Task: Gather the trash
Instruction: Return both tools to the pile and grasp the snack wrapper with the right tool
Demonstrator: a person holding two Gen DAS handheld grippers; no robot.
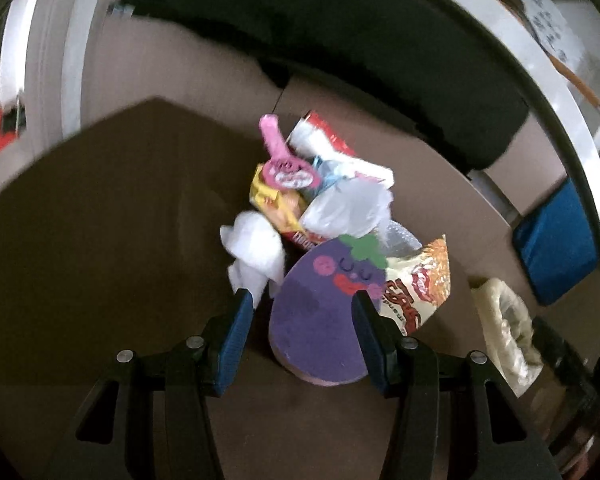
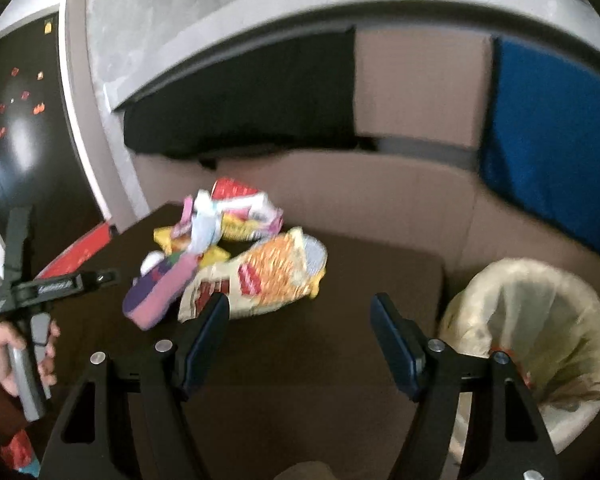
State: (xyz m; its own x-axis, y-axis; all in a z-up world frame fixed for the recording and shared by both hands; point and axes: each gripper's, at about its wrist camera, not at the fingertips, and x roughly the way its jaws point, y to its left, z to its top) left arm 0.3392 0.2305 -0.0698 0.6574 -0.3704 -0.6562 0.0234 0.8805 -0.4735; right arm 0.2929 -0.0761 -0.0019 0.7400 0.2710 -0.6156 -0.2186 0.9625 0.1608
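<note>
Brown table (image 2: 340,360), bin (image 2: 540,320) beside wrappers (image 2: 276,276)

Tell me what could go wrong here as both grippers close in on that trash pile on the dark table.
1. The purple eggplant-shaped foam piece sits between the open left gripper fingers; closing could grab it, perhaps not trash.
2. The orange noodle wrapper leans on the pile, so pulling it may scatter the crumpled white tissue.
3. The bag-lined bin stands beside the table edge; a careless drop might miss.
</note>
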